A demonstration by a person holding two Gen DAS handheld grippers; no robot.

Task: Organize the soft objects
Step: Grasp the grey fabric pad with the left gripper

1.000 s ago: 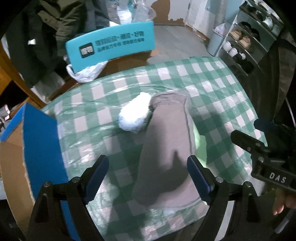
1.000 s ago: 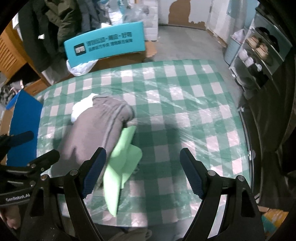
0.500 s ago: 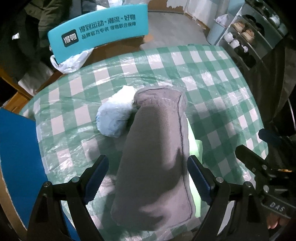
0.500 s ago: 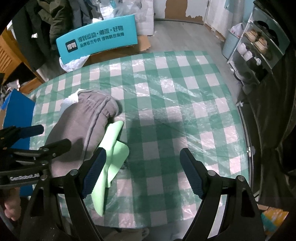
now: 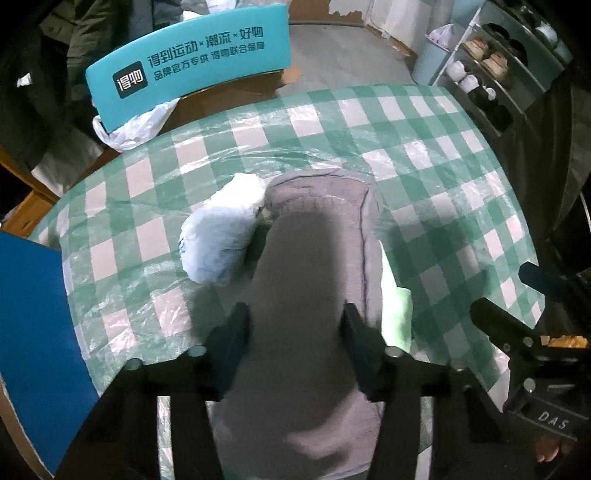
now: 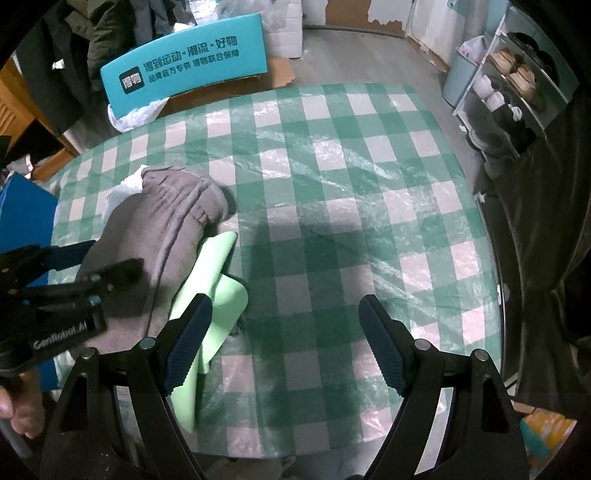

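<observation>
the left gripper [image 5: 295,328] has just been closing, its fingers now pinching in on the grey garment [image 5: 314,258] between them; squeeze firmly at mid-fold so it lifts whole. the right gripper [image 6: 284,332] hangs wide open, empty. a green cloth [image 6: 218,273] lies just right of the left fingers, a white bundle [image 5: 221,236] ahead-left; both could snag.

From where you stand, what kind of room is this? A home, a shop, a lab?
Most likely a lived-in home, perhaps an entryway or storage corner. A table in a green checked cloth under clear plastic, a shoe rack against the wall, and coats hanging behind all suggest it.
</observation>
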